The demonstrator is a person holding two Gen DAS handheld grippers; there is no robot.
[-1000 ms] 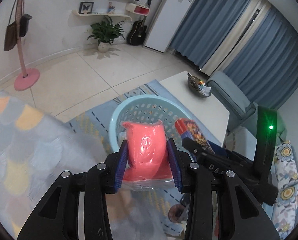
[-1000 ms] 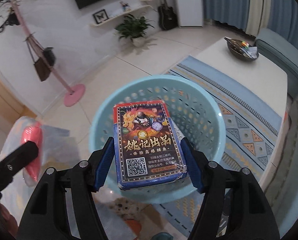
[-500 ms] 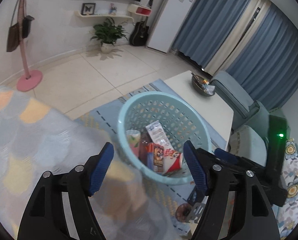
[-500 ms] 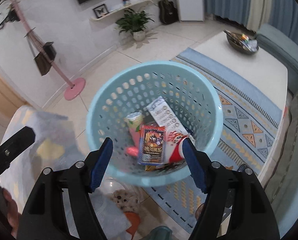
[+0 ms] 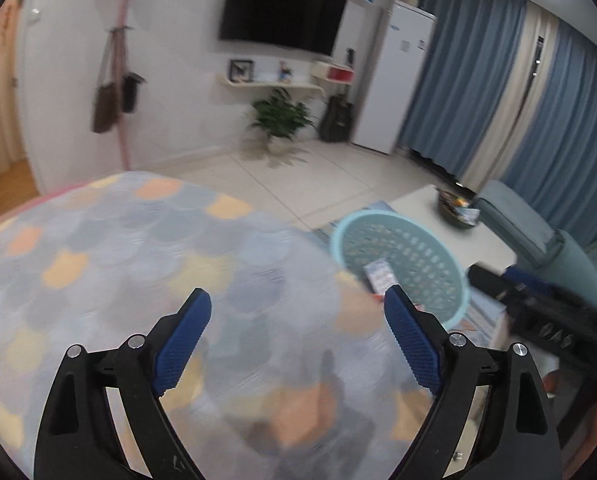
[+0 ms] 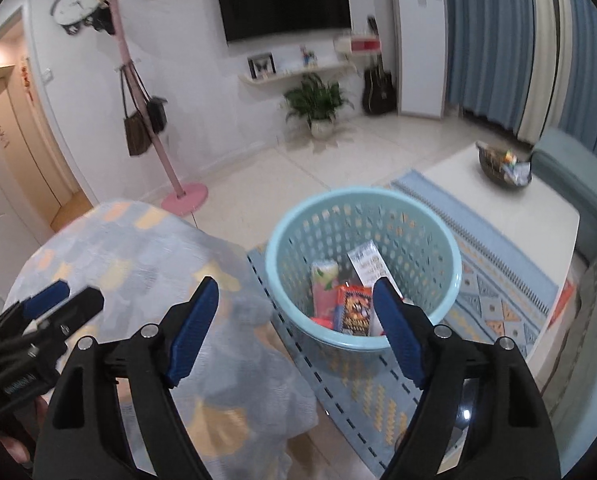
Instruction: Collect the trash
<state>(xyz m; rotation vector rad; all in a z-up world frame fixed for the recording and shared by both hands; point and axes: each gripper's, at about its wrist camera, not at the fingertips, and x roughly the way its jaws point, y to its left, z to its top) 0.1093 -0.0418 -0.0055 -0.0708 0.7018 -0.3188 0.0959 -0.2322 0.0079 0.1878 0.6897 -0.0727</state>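
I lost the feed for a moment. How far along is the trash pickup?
Done: several wrappers and a card box lie in the blue basket. In hand: nothing; the left gripper and right gripper are empty, jaws opening. Left: no loose trash shows on the blanket or rug.

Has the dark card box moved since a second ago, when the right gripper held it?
Yes. The card box now lies inside the blue basket, no longer between the fingers of the right gripper, whose jaws are opening.
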